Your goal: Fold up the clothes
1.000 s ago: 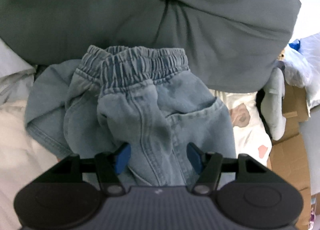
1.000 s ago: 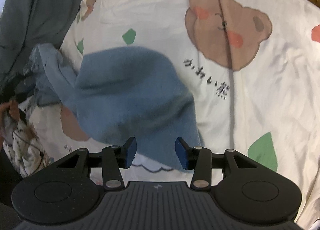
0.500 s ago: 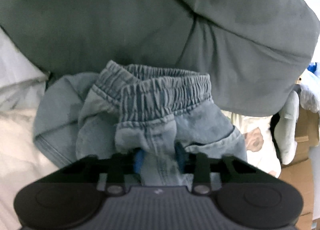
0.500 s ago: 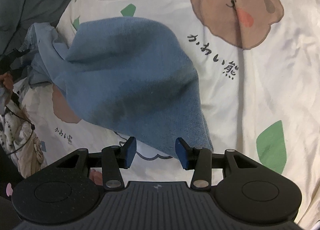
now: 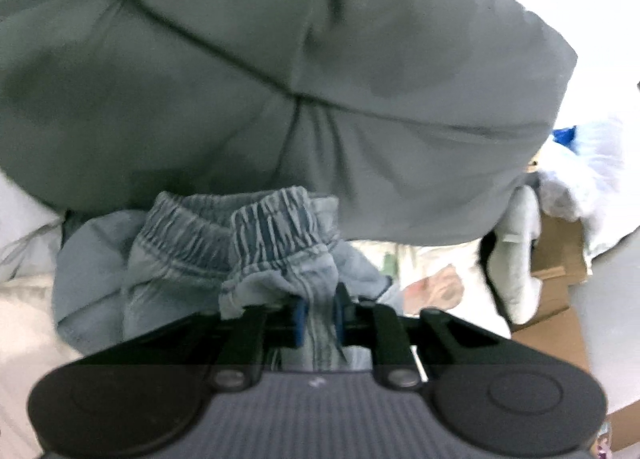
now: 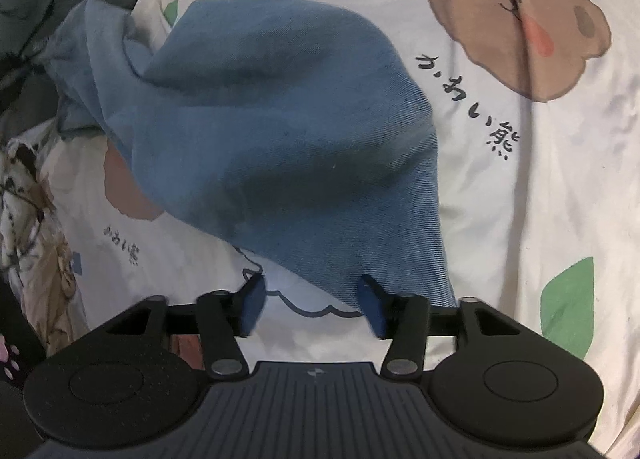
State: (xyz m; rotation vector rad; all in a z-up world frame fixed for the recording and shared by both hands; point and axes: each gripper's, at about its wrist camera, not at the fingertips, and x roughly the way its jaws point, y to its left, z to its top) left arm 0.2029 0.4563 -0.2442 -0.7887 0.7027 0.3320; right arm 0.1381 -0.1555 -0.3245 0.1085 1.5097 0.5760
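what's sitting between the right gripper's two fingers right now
In the right wrist view, the right gripper stands open; only bear-print sheet shows between its fingers, with the blue denim leg's hem just beyond.

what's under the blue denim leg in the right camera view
The denim leg lies on a cream bear-print sheet. Part of a brown bear print and a cloud outline show at its edges; anything else beneath it is covered.

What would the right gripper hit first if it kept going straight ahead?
Most likely the blue denim leg end lying right ahead of the open right gripper, with the bear-print sheet under it.
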